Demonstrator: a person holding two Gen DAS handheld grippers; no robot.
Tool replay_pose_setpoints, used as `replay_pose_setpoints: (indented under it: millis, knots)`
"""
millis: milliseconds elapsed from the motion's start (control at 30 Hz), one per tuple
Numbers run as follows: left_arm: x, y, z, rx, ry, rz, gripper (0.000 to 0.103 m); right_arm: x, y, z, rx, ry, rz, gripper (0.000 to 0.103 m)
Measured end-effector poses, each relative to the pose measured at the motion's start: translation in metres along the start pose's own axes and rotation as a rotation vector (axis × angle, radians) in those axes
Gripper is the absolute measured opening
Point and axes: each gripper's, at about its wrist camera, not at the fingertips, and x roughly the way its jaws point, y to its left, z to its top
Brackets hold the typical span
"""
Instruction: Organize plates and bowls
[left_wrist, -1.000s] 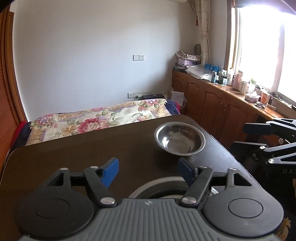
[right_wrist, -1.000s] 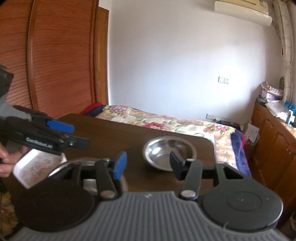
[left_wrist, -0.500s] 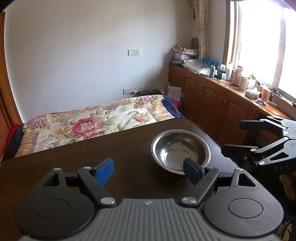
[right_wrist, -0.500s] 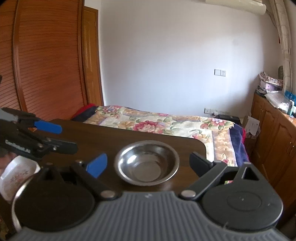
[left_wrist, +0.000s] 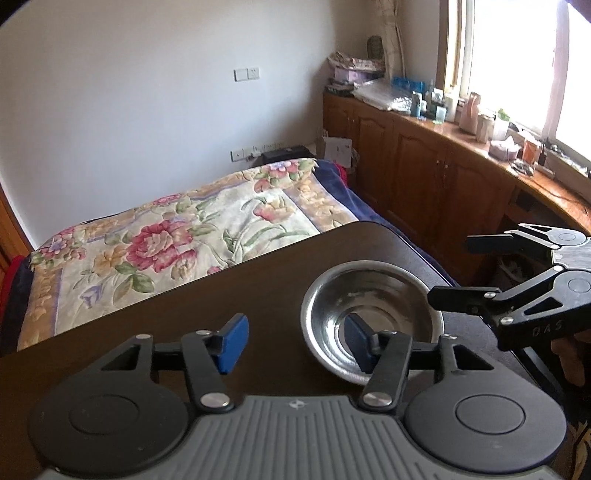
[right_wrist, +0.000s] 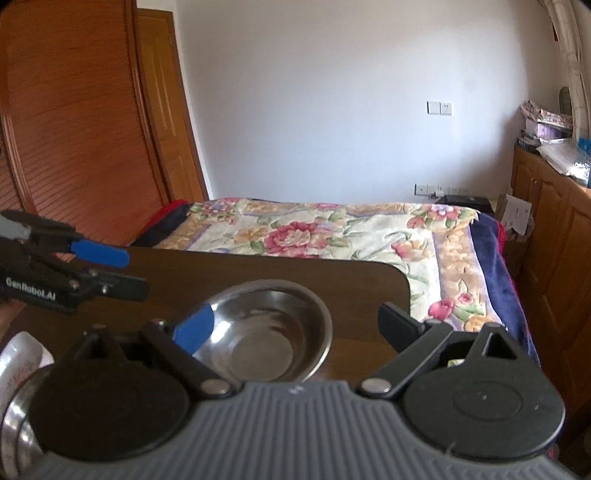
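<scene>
A steel bowl (left_wrist: 373, 306) (right_wrist: 269, 332) stands empty near the far right corner of the dark table (left_wrist: 184, 302). My left gripper (left_wrist: 295, 345) hangs just above it with jaws closing. One blue pad sits inside the bowl and the other over the table, so the near rim lies between them untouched. My right gripper (right_wrist: 295, 326) is wide open and spans most of the bowl, gripping nothing. The left wrist view shows the right gripper (left_wrist: 452, 271) at the bowl's right rim. The right wrist view shows the left gripper (right_wrist: 125, 271) at the left.
A white floral dish (right_wrist: 22, 358) and a steel rim (right_wrist: 13, 417) lie at the table's near left, mostly hidden. A bed with a flowered cover (left_wrist: 177, 236) is beyond the table. Wooden cabinets (left_wrist: 424, 173) with clutter run along the right wall.
Both grippers moved in on the steel bowl. The right one spread wide around it. The left one narrowed, and its right pad now dips into the bowl.
</scene>
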Motion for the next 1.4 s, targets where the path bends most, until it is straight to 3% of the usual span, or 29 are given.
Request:
replay_pose_setpoints:
  millis: [400, 567, 767, 900, 1000, 1067, 1133, 1400]
  knots:
    - [0.049, 0.001, 0.005, 0.003, 0.105, -0.010, 0.058, 0.021, -0.013, -0.005, 0.049, 0.077, 0.020, 0.076]
    - [0.062, 0.003, 0.000, -0.021, 0.135, -0.031, 0.055, 0.026, -0.015, -0.009, 0.064, 0.103, 0.032, 0.074]
    - [0.071, 0.003, -0.002, -0.031, 0.167, -0.051, 0.041, 0.034, -0.015, -0.012, 0.075, 0.142, 0.036, 0.063]
    - [0.072, 0.002, -0.003, -0.039, 0.176, -0.070, 0.028, 0.037, -0.016, -0.014, 0.096, 0.166, 0.050, 0.053]
    - [0.072, 0.002, -0.002, -0.042, 0.174, -0.081, 0.025, 0.038, -0.015, -0.016, 0.112, 0.181, 0.060, 0.048]
    - [0.070, 0.001, -0.002, -0.047, 0.165, -0.092, 0.024, 0.038, -0.015, -0.017, 0.117, 0.184, 0.065, 0.039]
    - [0.068, -0.002, -0.002, -0.048, 0.159, -0.091, 0.024, 0.038, -0.014, -0.017, 0.131, 0.190, 0.082, 0.021]
    - [0.052, -0.003, 0.000, -0.042, 0.106, -0.073, 0.021, 0.033, -0.010, -0.014, 0.130, 0.159, 0.055, 0.014]
